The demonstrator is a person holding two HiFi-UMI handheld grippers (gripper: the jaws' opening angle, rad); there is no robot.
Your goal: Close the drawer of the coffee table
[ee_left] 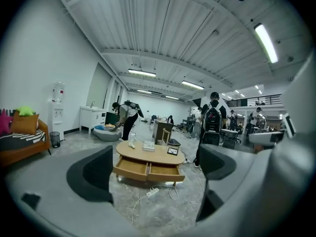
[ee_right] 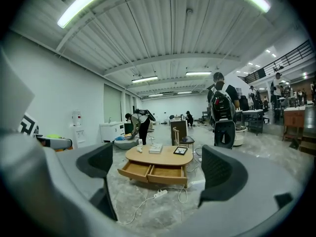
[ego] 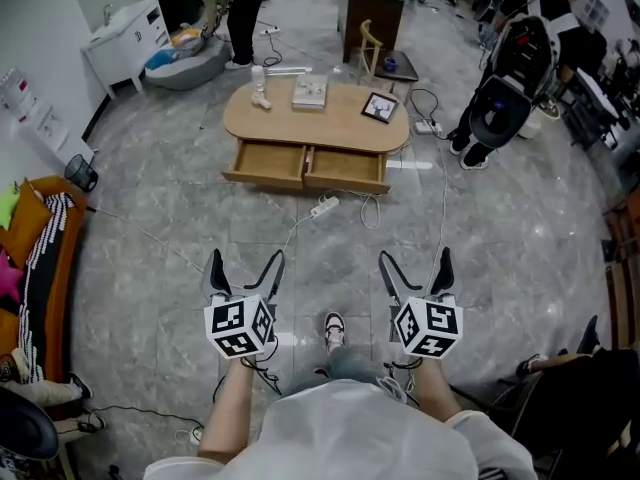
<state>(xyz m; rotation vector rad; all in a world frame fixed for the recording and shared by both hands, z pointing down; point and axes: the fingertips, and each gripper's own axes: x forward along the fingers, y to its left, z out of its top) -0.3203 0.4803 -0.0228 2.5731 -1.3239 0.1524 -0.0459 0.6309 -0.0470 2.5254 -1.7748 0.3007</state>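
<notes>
Coffee table point(ego: 330, 118): light wood, smooth matt top; drawers point(ego: 345, 168) same wood in & out. Floor point(ego: 500, 228): grey stone-look tile, glossy, reflective surf. Left gripper point(ego: 246, 260), right gripper point(ego: 415, 258): matt black jaws w/ grey plastic body. Sofa point(ego: 62, 278), 9 o'clock: orange cloth. Power strip point(ego: 324, 206): white plastic.

A grey marbled floor point(ego: 150, 258) fills a large hall. In the head view an orange sofa point(ego: 65, 278) sits at 9 o'clock, a white cabinet point(ego: 125, 38) at 11 o'clock and a dark wooden cabinet point(ego: 370, 18) near 12 o'clock. Overhead, a ribbed white ceiling point(ee_left: 163, 38) carries long tube lights point(ee_left: 266, 41), and a water dispenser point(ee_left: 58, 107) stands against the white wall point(ee_left: 34, 68) with a black bin point(ee_left: 55, 139) beside it.
</notes>
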